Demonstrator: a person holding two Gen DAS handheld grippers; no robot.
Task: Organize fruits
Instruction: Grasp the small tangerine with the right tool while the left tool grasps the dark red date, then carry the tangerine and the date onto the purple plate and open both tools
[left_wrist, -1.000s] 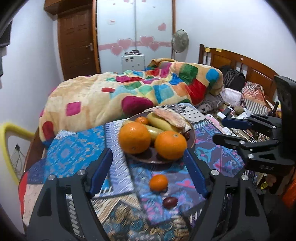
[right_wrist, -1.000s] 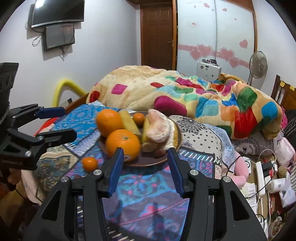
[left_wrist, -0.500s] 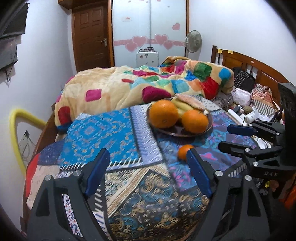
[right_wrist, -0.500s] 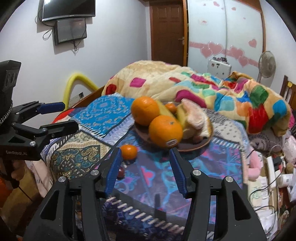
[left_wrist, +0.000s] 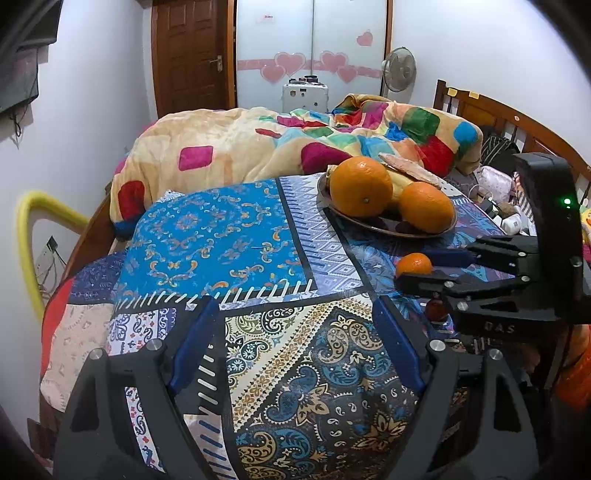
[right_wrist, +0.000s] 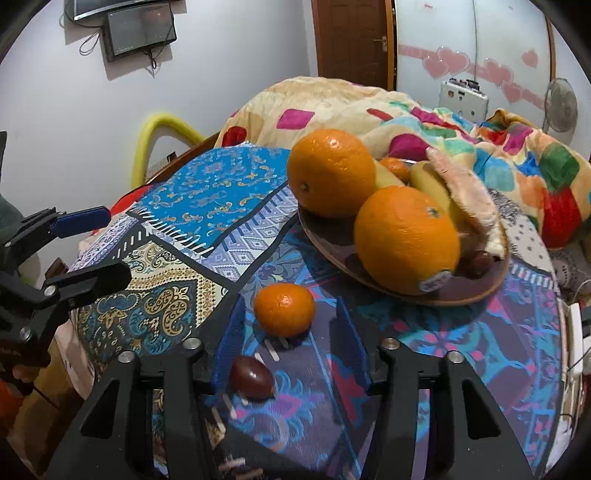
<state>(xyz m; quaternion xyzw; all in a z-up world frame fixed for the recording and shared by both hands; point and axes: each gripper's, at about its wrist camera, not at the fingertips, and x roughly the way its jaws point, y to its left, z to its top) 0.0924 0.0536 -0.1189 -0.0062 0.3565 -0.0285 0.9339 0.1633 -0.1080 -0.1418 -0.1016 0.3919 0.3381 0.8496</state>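
A small mandarin lies on the patterned cloth, between the tips of my open right gripper. A dark red oval fruit lies further back between its fingers, near the left one. A brown plate behind them holds two big oranges, bananas and a small mandarin. In the left wrist view my left gripper is open and empty over the cloth, well left of the plate. The right gripper shows there around the mandarin.
The patterned cloth covers a round surface that drops off at the front and left. A colourful blanket lies on the bed behind. A yellow tube stands at the left. Clutter sits at the right.
My right gripper has moved forward and down, so the small mandarin and the dark fruit now lie between its fingers. My left gripper has swung left and back, away from the plate.
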